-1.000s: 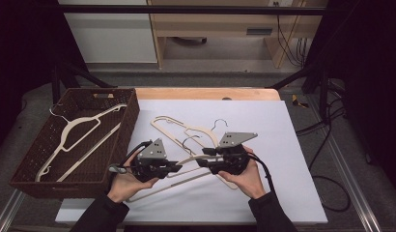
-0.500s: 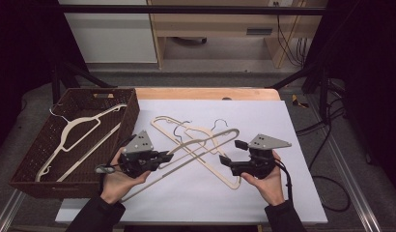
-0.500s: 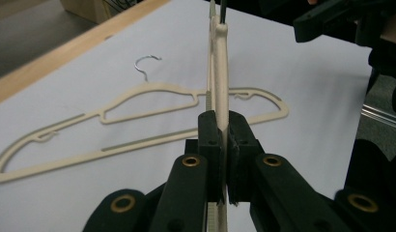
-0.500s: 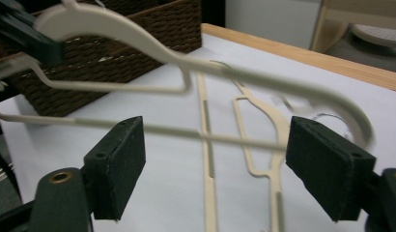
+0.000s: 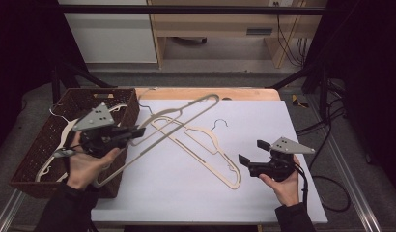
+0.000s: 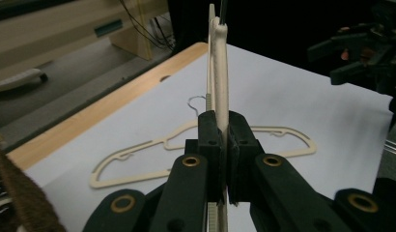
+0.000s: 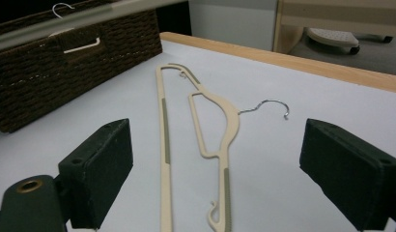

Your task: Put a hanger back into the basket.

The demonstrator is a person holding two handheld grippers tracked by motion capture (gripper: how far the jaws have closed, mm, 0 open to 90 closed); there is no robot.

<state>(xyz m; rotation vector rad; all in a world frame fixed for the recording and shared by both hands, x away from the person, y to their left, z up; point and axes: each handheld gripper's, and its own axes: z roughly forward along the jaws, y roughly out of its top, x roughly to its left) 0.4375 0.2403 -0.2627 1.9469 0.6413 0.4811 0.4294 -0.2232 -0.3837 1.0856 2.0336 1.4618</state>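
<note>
Now the lifted hanger (image 5: 179,118) is off the bench and angled up toward the wicker basket (image 5: 41,150), carried by the left tongs (image 5: 138,131); half a second ago it lay lower, and a second ago both tongs were bunched together at the middle of the sheet. Right tongs (image 5: 249,152) have let go and pulled back to the right, so the carry is one-handed and the drop into the basket looks like the next step.

Left tongs are pinching the lifted hanger: in the left gripper view the jaws press flat on the cream bar (image 6: 220,87), which runs straight up between them. The hanger's near end dips by the basket corner, and its far end points over the wooden bench edge (image 5: 244,93).

Right tongs are spread wide, nothing between them, hovering low above the white sheet (image 5: 263,193).

A second hanger (image 5: 205,150) lies flat on the sheet between the two tongs, metal hook (image 7: 268,107) pointing away; the right gripper view looks straight along it. More hangers (image 5: 65,130) sit in the basket.

Risk, I'd say: the long hanger swinging and catching the basket rim.
</note>
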